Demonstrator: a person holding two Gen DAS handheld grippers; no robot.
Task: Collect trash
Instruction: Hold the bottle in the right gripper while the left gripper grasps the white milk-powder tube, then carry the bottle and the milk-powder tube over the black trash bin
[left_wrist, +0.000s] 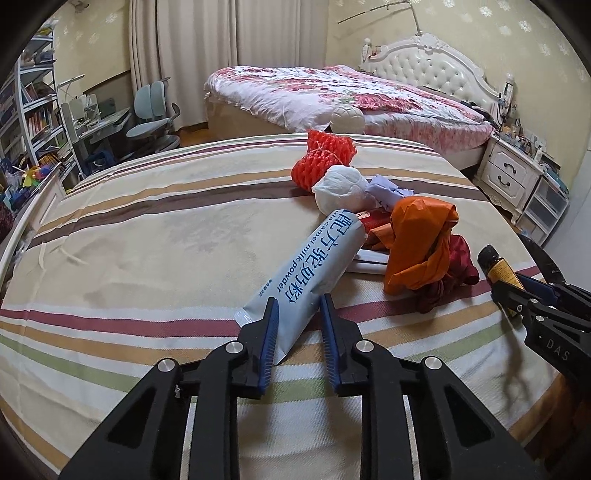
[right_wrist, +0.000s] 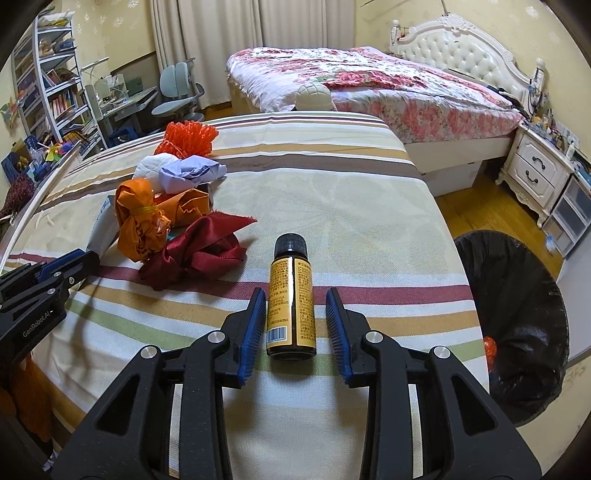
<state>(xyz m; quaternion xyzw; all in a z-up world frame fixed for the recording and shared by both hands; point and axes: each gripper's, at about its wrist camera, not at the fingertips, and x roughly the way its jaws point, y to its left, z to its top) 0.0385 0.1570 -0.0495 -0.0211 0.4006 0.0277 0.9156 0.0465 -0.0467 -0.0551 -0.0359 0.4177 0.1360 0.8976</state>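
Two grabs on the go here. Our left gripper (left_wrist: 295, 301) is clamped on the near end of the pale-blue milk powder sachet (left_wrist: 308, 264), whose long axis runs away up-right toward the trash pile. Our right gripper (right_wrist: 295, 295) straddles the small brown bottle with the yellow label (right_wrist: 291, 295) — pads just beside it, not pressing. The bottle lies on the striped bedcover (right_wrist: 332, 206), black cap pointing away, its length in line with the fingers. The black-lined bin (right_wrist: 517, 314) sits right of it, nearer our right hand.
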